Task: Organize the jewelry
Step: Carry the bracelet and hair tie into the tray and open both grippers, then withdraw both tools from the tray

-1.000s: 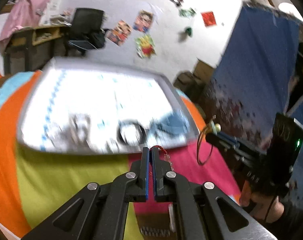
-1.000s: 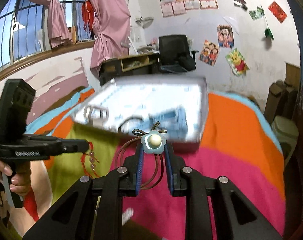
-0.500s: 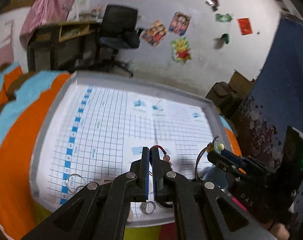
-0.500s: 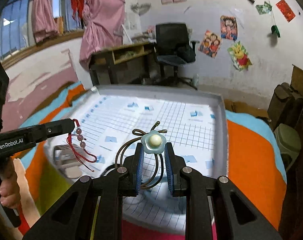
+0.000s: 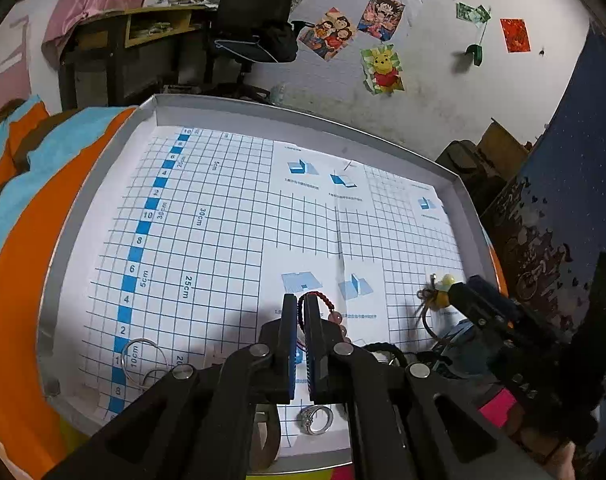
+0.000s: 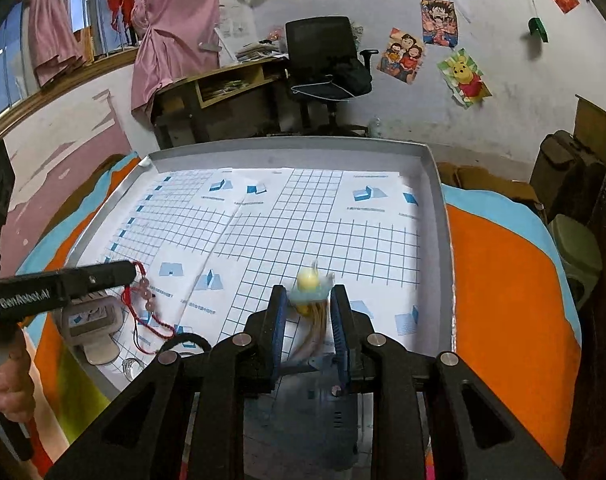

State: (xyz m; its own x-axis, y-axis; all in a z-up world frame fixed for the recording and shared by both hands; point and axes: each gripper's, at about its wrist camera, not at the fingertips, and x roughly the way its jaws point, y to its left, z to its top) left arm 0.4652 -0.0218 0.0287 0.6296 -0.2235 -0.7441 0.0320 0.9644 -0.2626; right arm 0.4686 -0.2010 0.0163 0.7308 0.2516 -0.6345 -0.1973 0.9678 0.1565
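Observation:
A grey tray [image 5: 459, 184] lined with blue grid paper lies on a striped cloth. My left gripper [image 5: 299, 308] is shut on a red cord bracelet with pink beads [image 5: 335, 316], held over the tray's near part; it also shows in the right wrist view [image 6: 145, 304]. My right gripper [image 6: 307, 300] has its jaws spread, and a blurred flower pendant with a pearl on a brown cord [image 6: 309, 284] sits between them, seemingly dropping free. The pendant also shows in the left wrist view [image 5: 441, 292].
In the tray's near part lie a silver ring [image 5: 315, 420], a thin wire hoop [image 5: 137, 360], a black cord loop [image 5: 383, 350] and a beige clip [image 6: 91, 324]. The tray [image 6: 439, 184] rests on an orange, blue and pink cloth [image 6: 503, 280]. A desk and chair stand behind.
Both grippers moved forward over the tray. The right gripper's jaws opened wider and the pendant slipped down between them, now blurred. The left gripper kept hold of the red bracelet.

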